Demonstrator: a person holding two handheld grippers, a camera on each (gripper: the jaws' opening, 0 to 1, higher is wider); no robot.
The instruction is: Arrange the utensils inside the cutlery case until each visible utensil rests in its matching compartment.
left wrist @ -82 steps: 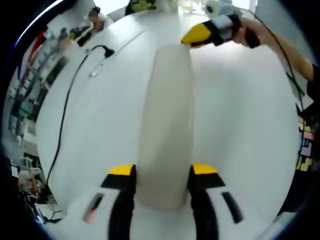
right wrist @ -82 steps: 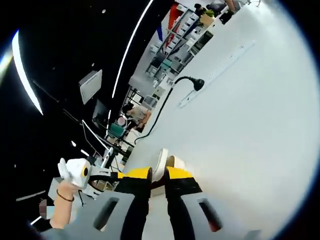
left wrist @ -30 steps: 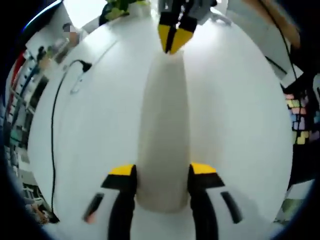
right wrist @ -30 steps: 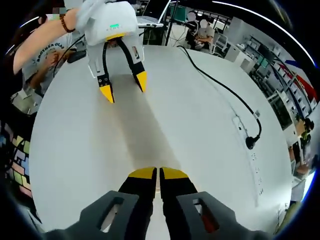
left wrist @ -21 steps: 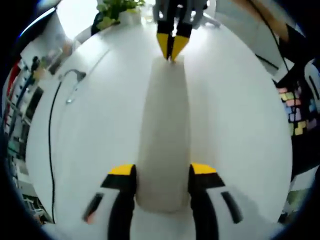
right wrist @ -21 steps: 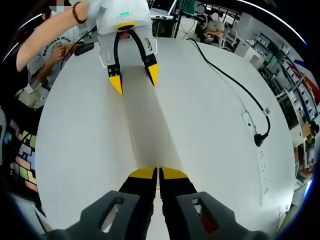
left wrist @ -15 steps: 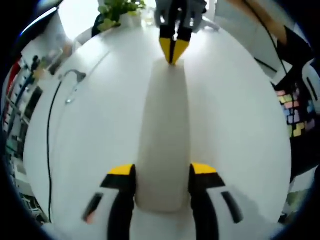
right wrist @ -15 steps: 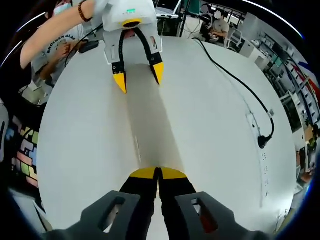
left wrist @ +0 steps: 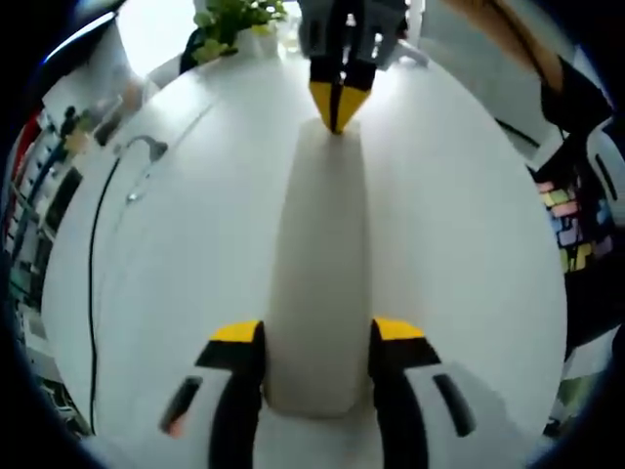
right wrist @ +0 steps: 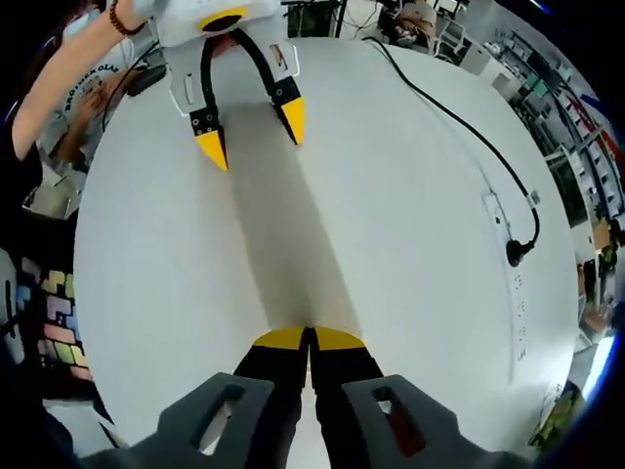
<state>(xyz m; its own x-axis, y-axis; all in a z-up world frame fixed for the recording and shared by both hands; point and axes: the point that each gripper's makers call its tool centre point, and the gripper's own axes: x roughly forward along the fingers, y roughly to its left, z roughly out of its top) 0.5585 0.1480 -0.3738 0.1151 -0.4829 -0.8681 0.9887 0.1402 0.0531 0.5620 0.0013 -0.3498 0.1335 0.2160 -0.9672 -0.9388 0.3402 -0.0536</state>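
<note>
The only lettering is on a person's grey shirt (right wrist: 73,103) at the upper left edge of the right gripper view: a curved line of dark capitals that seems to begin "BROTHER", the rest too blurred and small to make out; no other readable writing anywhere

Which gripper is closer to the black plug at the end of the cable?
Right, I think. The right gripper sits at the long case's end nearer the plug; the left gripper holds the far end.
</note>
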